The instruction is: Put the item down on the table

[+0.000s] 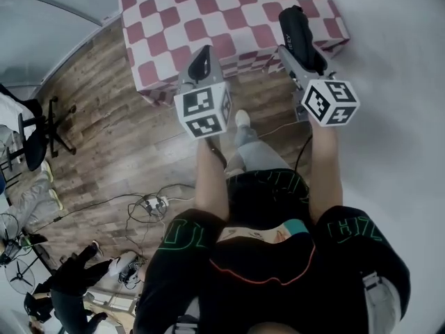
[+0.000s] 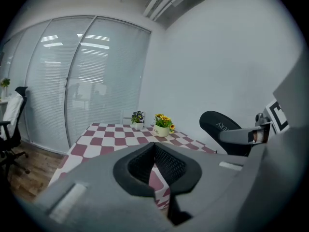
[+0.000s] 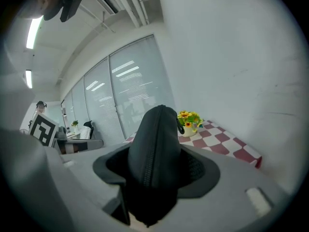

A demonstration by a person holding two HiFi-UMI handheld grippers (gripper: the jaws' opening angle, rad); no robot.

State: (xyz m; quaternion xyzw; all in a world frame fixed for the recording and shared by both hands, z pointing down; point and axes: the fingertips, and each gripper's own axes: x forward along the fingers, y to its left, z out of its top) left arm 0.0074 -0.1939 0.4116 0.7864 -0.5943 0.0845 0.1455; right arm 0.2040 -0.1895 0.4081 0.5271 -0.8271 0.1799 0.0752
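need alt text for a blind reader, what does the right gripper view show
A black zippered fabric pouch stands upright, clamped in the right gripper. Behind it, a red-and-white checked table holds a small pot of yellow flowers, with a white wall at right.

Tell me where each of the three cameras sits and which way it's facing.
Head view: on the person's head, facing steeply down at the checkered table edge and wood floor; forearms, legs, left gripper and right gripper show.
Left gripper view: on the left gripper, facing along its closed, empty jaws across the table to the yellow flowers.
Right gripper view: on the right gripper, facing along jaws clamped on a black pouch.
Shared: both gripper views see the table and yellow flowers.
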